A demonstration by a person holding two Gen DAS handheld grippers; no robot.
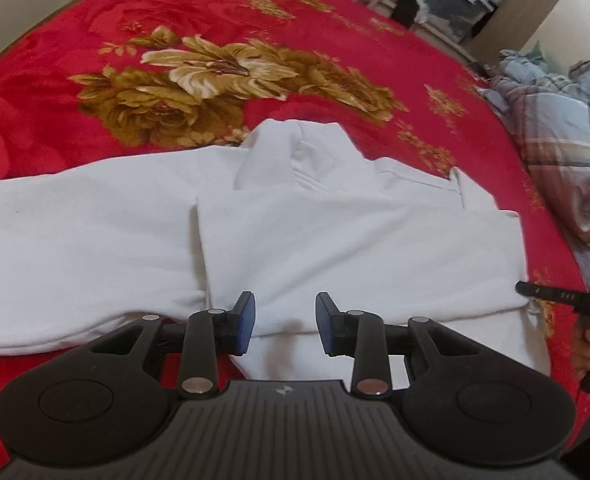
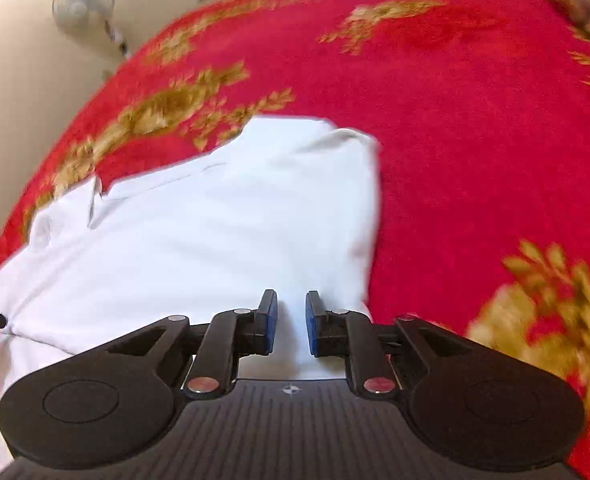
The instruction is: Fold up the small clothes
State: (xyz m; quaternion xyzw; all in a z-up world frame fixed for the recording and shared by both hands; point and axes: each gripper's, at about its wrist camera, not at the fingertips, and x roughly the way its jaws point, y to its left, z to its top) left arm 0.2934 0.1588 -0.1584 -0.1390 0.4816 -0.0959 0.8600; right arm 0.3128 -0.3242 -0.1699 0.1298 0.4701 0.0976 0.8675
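On my right claw [image 1: 551,296], past the white shirt's [image 1: 335,232] right edge, small blurred letters look like "DAS"; nothing else reads.

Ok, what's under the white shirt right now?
The white shirt lies on the red floral blanket, which shows all around it. Whatever sits beneath its folded layers is covered and cannot be seen.

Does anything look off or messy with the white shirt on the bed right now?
Mostly fine. The white shirt lies on the red blanket only partly folded: one side is turned over the middle, while the other side remains spread out flat.
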